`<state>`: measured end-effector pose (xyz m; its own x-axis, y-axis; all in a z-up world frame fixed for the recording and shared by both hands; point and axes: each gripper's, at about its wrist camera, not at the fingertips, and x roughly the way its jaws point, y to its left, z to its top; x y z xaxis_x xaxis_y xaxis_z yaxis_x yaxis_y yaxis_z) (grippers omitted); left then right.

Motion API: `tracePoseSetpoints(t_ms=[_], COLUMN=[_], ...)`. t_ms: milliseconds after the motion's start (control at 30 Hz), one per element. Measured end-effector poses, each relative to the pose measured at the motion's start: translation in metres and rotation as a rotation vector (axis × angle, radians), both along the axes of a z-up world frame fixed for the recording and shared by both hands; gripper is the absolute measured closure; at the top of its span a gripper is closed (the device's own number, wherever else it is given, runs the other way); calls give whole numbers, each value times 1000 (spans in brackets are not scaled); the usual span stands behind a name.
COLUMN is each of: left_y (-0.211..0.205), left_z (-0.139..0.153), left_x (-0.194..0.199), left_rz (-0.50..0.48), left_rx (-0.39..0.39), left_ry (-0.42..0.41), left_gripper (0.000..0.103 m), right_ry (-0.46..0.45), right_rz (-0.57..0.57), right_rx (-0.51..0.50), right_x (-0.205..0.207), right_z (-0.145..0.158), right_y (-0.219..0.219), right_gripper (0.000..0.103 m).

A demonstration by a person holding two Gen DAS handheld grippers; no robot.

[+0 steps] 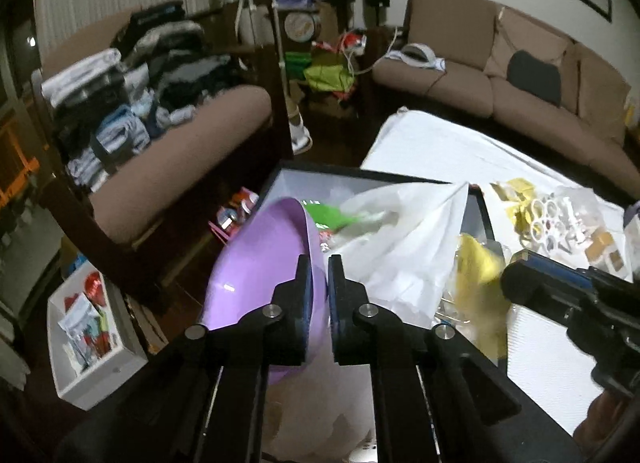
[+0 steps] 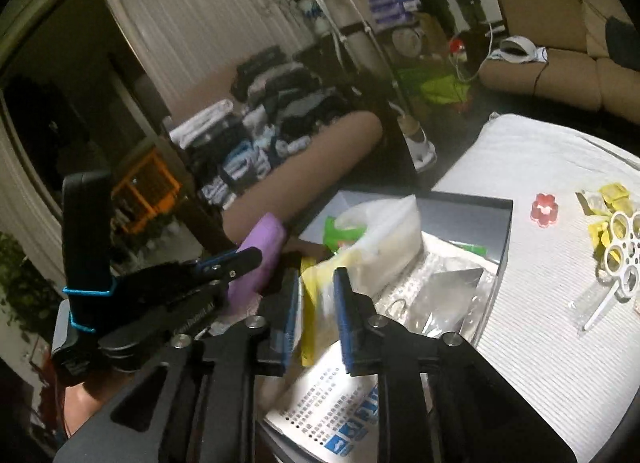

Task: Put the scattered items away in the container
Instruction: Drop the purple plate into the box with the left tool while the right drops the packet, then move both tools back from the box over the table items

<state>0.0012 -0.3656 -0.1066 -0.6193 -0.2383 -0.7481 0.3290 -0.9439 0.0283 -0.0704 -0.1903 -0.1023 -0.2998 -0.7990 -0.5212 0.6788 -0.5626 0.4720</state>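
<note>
My left gripper (image 1: 319,283) is shut on the rim of a purple bowl (image 1: 260,275), held tilted at the near left edge of the black box (image 1: 360,174). My right gripper (image 2: 317,303) is partly closed on a yellow-and-clear packet (image 2: 316,295) over the same box (image 2: 480,203), which holds white and clear bags (image 2: 400,231) and a green packet (image 2: 340,229). The right gripper shows in the left wrist view (image 1: 520,279), the left gripper in the right wrist view (image 2: 240,259). On the white cloth lie a red flower cutter (image 2: 544,210), a white ring mould (image 2: 622,259) and yellow packets (image 2: 612,191).
The white-clothed table (image 2: 540,335) stands beside brown sofas (image 1: 480,79); one sofa holds stacked folded clothes (image 1: 120,95). A white floor box of small items (image 1: 88,331) sits lower left. A printed leaflet (image 2: 332,411) lies below my right gripper.
</note>
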Motion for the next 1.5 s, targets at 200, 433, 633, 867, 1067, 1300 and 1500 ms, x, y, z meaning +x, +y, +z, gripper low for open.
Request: tracePoseSetpoints(t_ms=[200,433,633,867,1067,1300,1500], left_y=[-16,-20,4,74,194,293,319], left_z=[21,39,52,84,61,-71,-135], left_x=[20,34,35,40,15,-56,-132], left_rz=[83,90,43,-185,-483,-555,-481], left_rx=[100,75,68,130,154,167,4], left_ry=[106,111,88,144,160,-19,-148], left_gripper=[17,7,7,0,0,0,0], right_ry=[11,38,63,32,-24,-122,-111], right_rz=[-85,-152,-288,-465,-627,-684,-649], right_rx=[-12,101,234,364,284,361,264], right_x=[0,19,56,88,90,71,63], right_z=[10,23,16,-19,-76,-121,-106], right_y=[43,103,187,293,366,390,397], right_gripper=[39,37,30,27,23,23,23])
